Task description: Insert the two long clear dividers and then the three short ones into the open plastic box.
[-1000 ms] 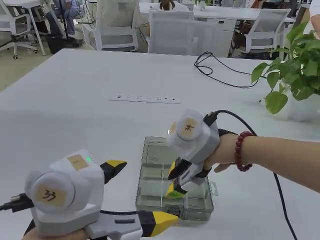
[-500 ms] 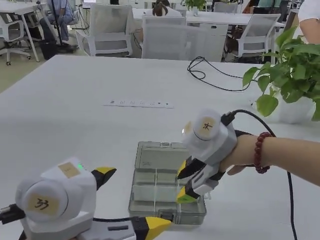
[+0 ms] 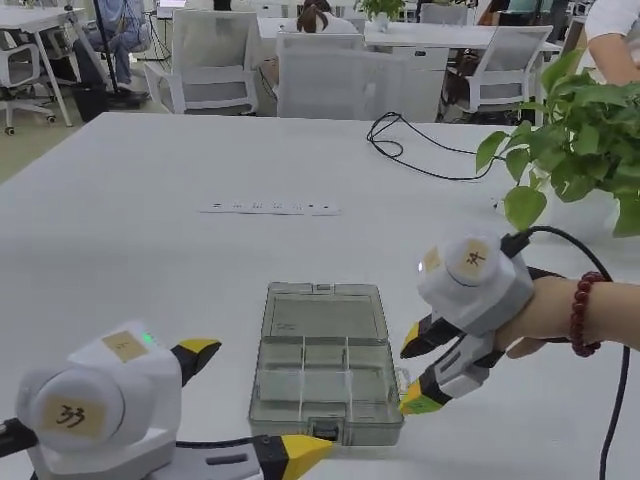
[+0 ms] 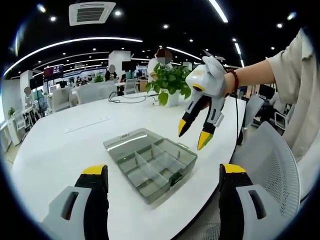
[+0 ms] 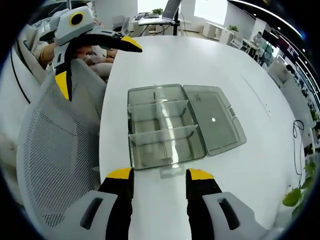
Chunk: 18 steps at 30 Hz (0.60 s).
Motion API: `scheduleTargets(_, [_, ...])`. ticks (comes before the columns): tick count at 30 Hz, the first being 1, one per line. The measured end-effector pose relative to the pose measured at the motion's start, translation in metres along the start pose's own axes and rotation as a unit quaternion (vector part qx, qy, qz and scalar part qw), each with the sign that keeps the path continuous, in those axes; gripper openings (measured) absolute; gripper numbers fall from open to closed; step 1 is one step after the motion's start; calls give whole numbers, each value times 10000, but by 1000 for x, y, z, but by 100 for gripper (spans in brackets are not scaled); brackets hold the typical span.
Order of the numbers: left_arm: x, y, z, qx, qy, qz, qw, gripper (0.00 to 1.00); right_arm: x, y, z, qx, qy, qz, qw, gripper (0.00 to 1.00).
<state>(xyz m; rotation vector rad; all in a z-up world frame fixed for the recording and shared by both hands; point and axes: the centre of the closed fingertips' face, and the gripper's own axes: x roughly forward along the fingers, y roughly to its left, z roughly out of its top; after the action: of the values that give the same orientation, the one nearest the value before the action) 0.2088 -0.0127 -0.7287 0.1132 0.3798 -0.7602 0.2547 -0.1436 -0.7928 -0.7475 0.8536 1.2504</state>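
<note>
Plastic box (image 3: 372, 424): on the table (image 3: 140, 260), near its front edge; lid (image 3: 325, 315) laid flat for access from above.
Dividers (image 5: 162, 131): upright inside, forming compartments; all five seem fitted, though the clear walls blur the count.
Right gripper (image 3: 407, 380): jaws parted, empty, just right of the box.
Left gripper (image 3: 255, 398): jaws wide, empty, at the near-left corner.

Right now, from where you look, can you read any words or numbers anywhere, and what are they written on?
"33": on the round tan sticker at the back of the left gripper.
Dark mark on the similar sticker at the back of the right gripper: too blurred to read.
Small tan label on top of the left gripper: nothing legible.
Row of marks on the white strip lying on the table: too small to read.
</note>
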Motion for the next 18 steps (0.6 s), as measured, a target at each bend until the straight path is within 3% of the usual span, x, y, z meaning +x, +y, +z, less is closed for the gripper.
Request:
scheduleTargets(10, [2, 1, -1, 19, 32, 85, 10000, 92, -18, -12, -46, 291, 146, -203, 9993, 45])
scheduleTargets(18, [4, 3, 0, 29, 73, 155, 9998, 91, -26, -16, -86, 412, 333, -212, 9984, 45])
